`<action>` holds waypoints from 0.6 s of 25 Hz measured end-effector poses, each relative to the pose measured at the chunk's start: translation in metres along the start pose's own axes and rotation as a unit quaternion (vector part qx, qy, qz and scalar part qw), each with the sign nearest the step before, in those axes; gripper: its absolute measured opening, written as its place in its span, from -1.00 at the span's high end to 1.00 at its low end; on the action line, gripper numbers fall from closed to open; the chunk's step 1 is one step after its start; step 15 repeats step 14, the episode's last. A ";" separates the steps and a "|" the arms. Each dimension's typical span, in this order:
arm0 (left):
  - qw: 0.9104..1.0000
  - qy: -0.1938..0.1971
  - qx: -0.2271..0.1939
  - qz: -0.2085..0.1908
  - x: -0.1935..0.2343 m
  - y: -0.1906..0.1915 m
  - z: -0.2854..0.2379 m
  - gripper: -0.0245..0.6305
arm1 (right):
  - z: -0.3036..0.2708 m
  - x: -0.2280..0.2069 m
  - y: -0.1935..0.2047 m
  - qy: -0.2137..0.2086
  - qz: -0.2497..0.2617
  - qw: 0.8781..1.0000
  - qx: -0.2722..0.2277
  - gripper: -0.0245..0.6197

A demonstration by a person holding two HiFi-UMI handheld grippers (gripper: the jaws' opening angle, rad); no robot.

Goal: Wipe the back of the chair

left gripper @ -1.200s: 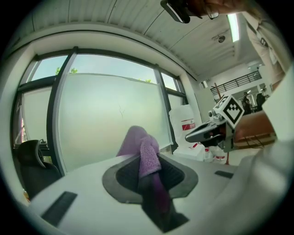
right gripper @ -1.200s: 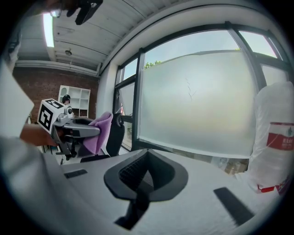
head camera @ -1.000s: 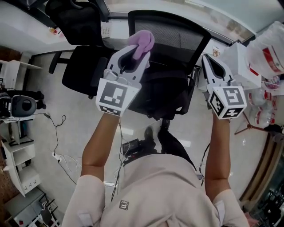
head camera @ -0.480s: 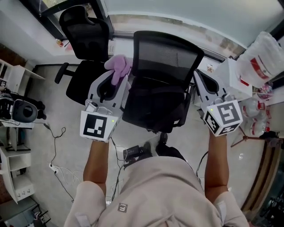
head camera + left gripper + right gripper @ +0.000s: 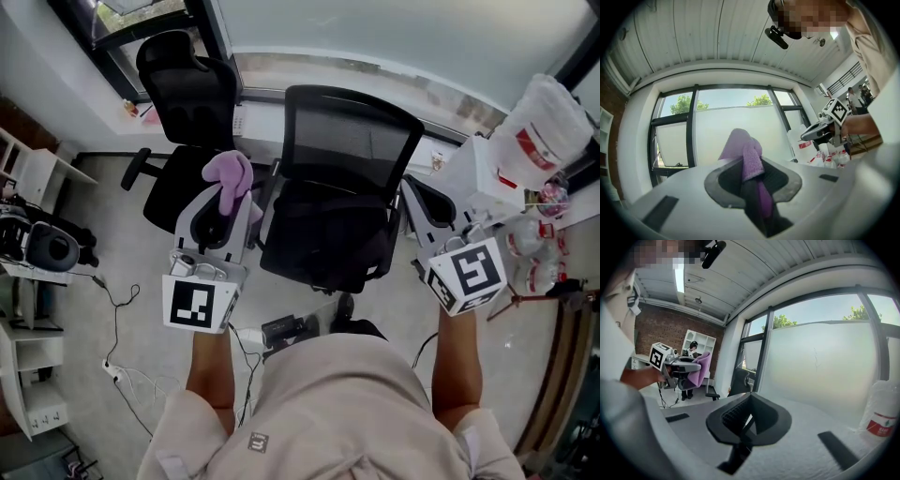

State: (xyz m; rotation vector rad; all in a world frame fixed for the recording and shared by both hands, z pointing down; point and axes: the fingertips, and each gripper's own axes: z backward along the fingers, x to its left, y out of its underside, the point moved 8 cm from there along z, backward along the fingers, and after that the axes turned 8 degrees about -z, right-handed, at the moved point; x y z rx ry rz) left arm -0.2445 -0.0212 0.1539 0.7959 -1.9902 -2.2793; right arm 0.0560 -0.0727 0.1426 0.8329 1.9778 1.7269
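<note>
Head view: your left gripper (image 5: 228, 202) is clenched on a purple cloth (image 5: 230, 173), which bunches up beyond the jaw tips. Gripper and cloth sit just off the left edge of the black mesh chair (image 5: 349, 141), level with the seat and short of the backrest; whether the cloth touches the chair cannot be told. Your right gripper (image 5: 413, 194) hangs close by the chair's opposite side, its jaws drawn together with nothing between them. A second black chair (image 5: 183, 70) stands past the left gripper's tips, and a white plastic bag (image 5: 553, 112) sits out beyond the right one. Left gripper view: the cloth is pinched between the dark pads and folds over their ends. A large window (image 5: 731, 124) lies straight ahead, and the right gripper shows off to the right, held in your hand. Right gripper view: the jaws meet, empty, pointing at the window's frosted pane. The left gripper, cloth in its grip, shows well off to the left.
</note>
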 end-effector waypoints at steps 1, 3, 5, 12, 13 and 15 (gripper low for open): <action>1.000 0.000 -0.002 0.000 0.000 -0.001 0.002 0.66 | 0.001 0.002 0.000 0.000 0.001 1.000 0.000 0.95; 1.000 -0.008 -0.016 0.000 0.002 -0.006 0.005 0.66 | 0.004 0.005 -0.001 0.001 0.002 1.000 0.002 0.95; 1.000 -0.013 -0.018 0.002 0.001 -0.006 0.009 0.66 | 0.008 0.008 0.000 0.002 0.002 1.000 0.003 0.95; 1.000 -0.006 -0.014 0.002 -0.002 -0.004 0.018 0.66 | 0.019 0.014 -0.001 0.010 0.003 1.000 0.004 0.95; 1.000 -0.006 -0.013 0.002 -0.003 -0.003 0.019 0.66 | 0.020 0.014 -0.001 0.011 0.004 1.000 0.004 0.95; 1.000 -0.006 -0.013 0.002 -0.003 -0.002 0.020 0.66 | 0.022 0.015 0.000 0.012 0.004 1.000 0.004 0.95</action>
